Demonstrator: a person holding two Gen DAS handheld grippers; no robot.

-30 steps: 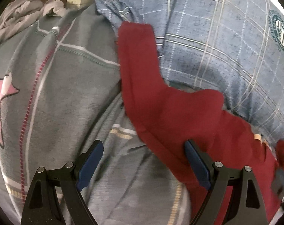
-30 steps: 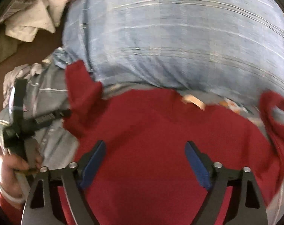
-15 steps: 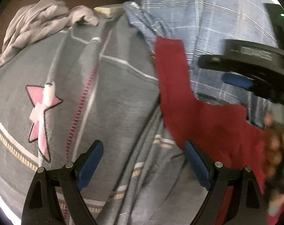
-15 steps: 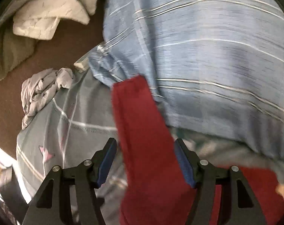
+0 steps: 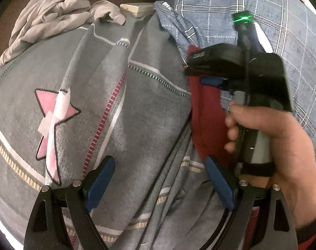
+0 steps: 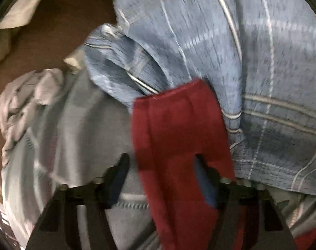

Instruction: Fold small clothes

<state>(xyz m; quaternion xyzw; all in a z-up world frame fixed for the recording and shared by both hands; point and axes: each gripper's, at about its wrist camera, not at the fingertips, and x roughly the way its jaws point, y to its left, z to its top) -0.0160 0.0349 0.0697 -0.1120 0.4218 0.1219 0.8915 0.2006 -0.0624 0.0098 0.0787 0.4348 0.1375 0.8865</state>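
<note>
A dark red small garment (image 6: pixel 176 129) lies across a grey star-print cloth (image 5: pixel 95 104) and a blue checked cloth (image 6: pixel 262 73). In the right wrist view its narrow end runs up between the fingers of my right gripper (image 6: pixel 160 177), which is open around it, jaws apart. In the left wrist view my left gripper (image 5: pixel 160 177) is open over the grey cloth, empty, with the red garment (image 5: pixel 206 108) at its right finger. The right gripper (image 5: pixel 212 73), held by a hand (image 5: pixel 283 145), shows there over the red strip.
A crumpled light grey garment (image 5: pixel 47 20) lies at the far left on a brown surface (image 6: pixel 53 31). A pale cloth (image 6: pixel 33 6) sits at the upper left in the right wrist view. A small beige block (image 5: pixel 135 9) lies beyond the grey cloth.
My right gripper has swung left to the narrow end of the red garment and narrowed its opening around it. The left gripper has shifted left over the grey cloth, still open.
</note>
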